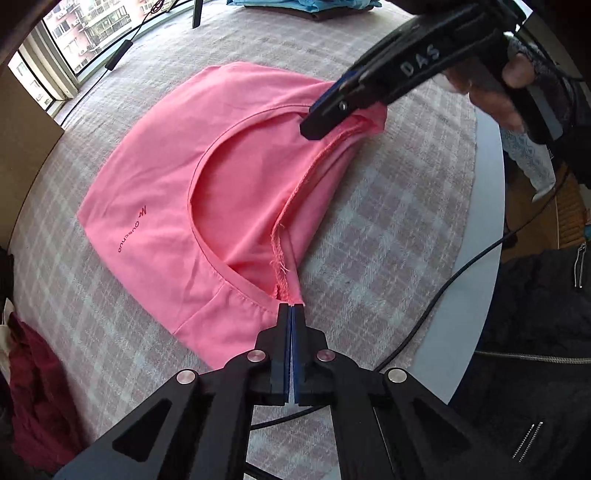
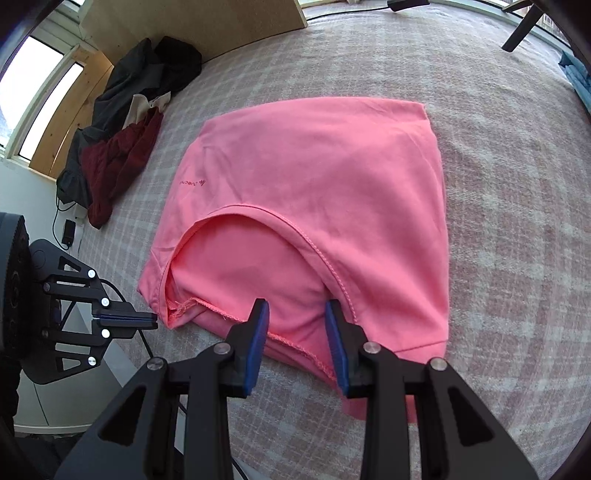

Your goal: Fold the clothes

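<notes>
1. One pink garment (image 1: pixel 162 192) lies flat on the counter (image 1: pixel 388 229), which is covered by a pale checked cloth. It bears one small dark logo (image 1: pixel 133 230) on the chest and has one wide scooped neckline facing the person.
2. Two claws are in view. The left claw (image 1: pixel 291 308) has its two blue-padded fingers pressed together, with no gap between them; their tips sit at the frayed edge of the garment at one end of the neckline. Whether fabric is pinched between them cannot be told.
3. The right claw (image 2: pixel 297 314) stands with its fingers apart, straddling the garment's near edge at the other end of the neckline; the pink cloth lies between the pads, which do not press on it.
4. One hand (image 1: pixel 491 96) grips the right claw's black body.
5. One heap of clothes (image 2: pixel 125 140) lies on the counter's far left side, well apart from the pink garment: dark grey, cream and maroon pieces.
6. One blue folded item (image 1: pixel 303 5) sits at the far edge.
7. One black cable (image 1: pixel 436 299) trails across the counter's near edge.
</notes>
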The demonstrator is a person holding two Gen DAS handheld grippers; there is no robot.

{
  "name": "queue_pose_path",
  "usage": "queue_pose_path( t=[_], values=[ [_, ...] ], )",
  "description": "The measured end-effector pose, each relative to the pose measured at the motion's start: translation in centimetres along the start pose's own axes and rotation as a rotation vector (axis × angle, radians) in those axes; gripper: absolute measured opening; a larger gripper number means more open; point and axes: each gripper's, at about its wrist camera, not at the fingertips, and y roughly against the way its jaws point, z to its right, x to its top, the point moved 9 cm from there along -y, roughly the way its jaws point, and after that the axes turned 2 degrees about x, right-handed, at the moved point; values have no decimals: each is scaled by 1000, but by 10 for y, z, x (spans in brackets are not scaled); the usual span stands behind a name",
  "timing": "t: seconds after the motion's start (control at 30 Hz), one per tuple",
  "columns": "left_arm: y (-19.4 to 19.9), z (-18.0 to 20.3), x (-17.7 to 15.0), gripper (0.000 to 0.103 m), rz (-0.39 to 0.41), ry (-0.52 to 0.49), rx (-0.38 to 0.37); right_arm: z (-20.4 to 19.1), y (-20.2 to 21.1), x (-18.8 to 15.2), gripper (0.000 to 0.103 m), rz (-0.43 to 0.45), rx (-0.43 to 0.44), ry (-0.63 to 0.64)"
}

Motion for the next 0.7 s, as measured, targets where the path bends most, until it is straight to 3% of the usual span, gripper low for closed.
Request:
queue_pose_path(
  t=[0.03, 0.07, 0.13, 0.27, 0.37, 0.53, 0.7],
  values=[
    [4, 4, 1, 5, 21, -1, -9, -4, 5, 0, 31, 11, 10, 9],
    [4, 6, 4, 18, 30, 0, -6, -7, 10, -2, 31, 19, 17, 13],
    [3, 8, 10, 32, 43, 1, 6, -15, 17, -3, 31, 39, 29, 25],
    [-15, -5, 28, 30, 50, 57, 0, -26, 10, 2, 30, 57, 34, 49],
    [-36, -7, 26, 25, 6, 45, 14, -28, -8, 1, 19, 19, 39, 47],
    [-27, -8, 22, 3, -2, 47, -25, -21, -29, 0, 19, -24, 22, 31],
    [-15, -2, 16, 3, -9, 36, -51, -19, -29, -2, 19, -30, 30, 19]
  ],
)
